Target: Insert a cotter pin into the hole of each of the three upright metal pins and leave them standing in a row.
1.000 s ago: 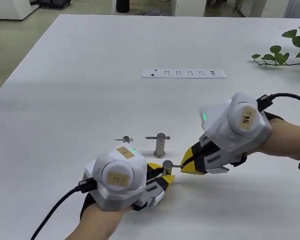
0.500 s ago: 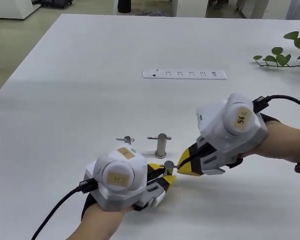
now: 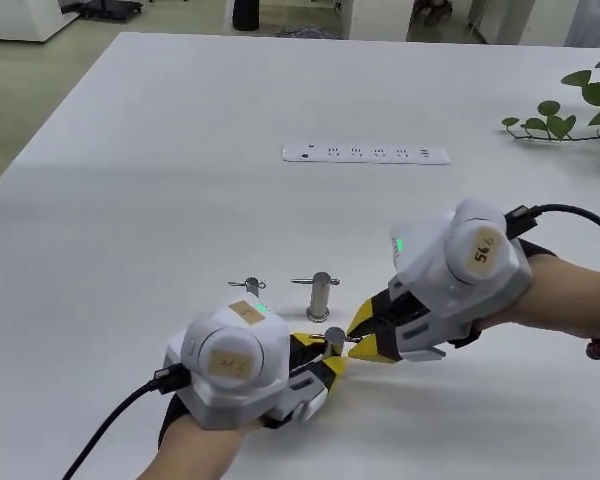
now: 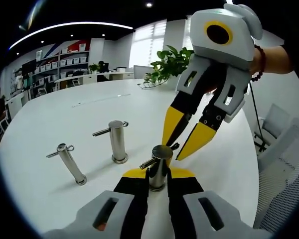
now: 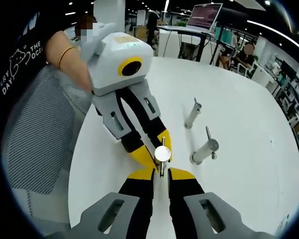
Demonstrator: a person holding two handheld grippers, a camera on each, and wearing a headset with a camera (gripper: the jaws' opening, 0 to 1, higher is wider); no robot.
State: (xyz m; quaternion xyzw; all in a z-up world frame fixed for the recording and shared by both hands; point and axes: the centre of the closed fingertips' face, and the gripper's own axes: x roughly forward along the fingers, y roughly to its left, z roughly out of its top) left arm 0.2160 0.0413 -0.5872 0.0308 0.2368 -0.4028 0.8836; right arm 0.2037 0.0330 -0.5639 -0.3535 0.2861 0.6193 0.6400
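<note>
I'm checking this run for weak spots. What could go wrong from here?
The cotter pin, pinched by the right gripper, may not be fully seated in the near pin; released early, it might slip out. The left gripper clamps that pin low down; opening askew could tip it. The two finished pins stand nearby and could be knocked.

Finding: an open-plan office with a storage corner. A large white table (image 3: pixel 180 150) carries a white power strip (image 3: pixel 365 153) and a trailing green plant (image 3: pixel 570 110). The left gripper view records shelving with storage bins (image 4: pixel 55 62), tall windows (image 4: pixel 144 47) and a curved ceiling light strip (image 4: pixel 74 26). The right gripper view records a mesh-backed chair (image 5: pixel 40 144) and a lit screen (image 5: pixel 205 12).
</note>
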